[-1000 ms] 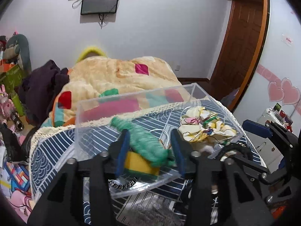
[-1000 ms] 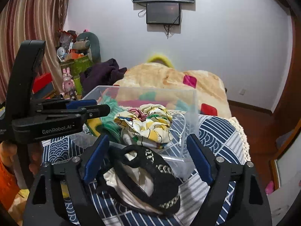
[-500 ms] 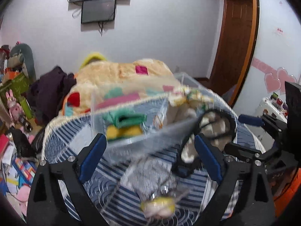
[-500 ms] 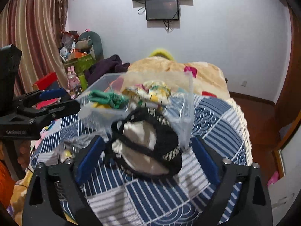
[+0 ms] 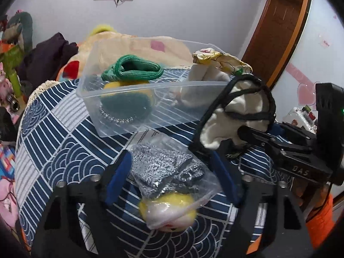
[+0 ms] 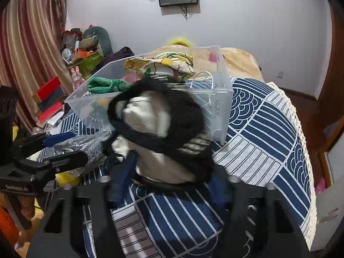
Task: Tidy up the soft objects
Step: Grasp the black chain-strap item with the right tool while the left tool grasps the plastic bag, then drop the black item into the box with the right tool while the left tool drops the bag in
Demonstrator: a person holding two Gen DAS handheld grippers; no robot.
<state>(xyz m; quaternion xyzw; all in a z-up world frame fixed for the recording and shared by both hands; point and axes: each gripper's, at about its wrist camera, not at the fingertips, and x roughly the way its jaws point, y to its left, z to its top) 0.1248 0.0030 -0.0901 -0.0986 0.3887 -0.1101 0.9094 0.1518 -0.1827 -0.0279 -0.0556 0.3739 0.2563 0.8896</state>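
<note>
A clear plastic bin (image 5: 150, 116) (image 6: 219, 107) stands on the blue patterned cloth, holding a green knitted piece (image 5: 131, 71) (image 6: 103, 85) and a yellow floral cloth (image 5: 221, 61) (image 6: 163, 64). My right gripper (image 6: 169, 185) (image 5: 253, 133) is shut on a white garment with black trim (image 6: 154, 129) (image 5: 232, 111), lifted beside the bin's near right corner. My left gripper (image 5: 172, 178) is open around a plastic bag (image 5: 172, 185) of grey knit and a yellow item lying on the cloth.
The cloth covers a round table (image 6: 268, 133) with a lace edge. Behind it lie a beige quilt (image 5: 137, 43), dark clothes (image 5: 47, 58) and cluttered toys and boxes (image 6: 81, 60) at the left. A wooden door (image 5: 279, 25) stands at the right.
My left gripper let go of the bin, pulled back and lowered around the plastic bag. My right gripper closed on the white and black garment and lifted it.
</note>
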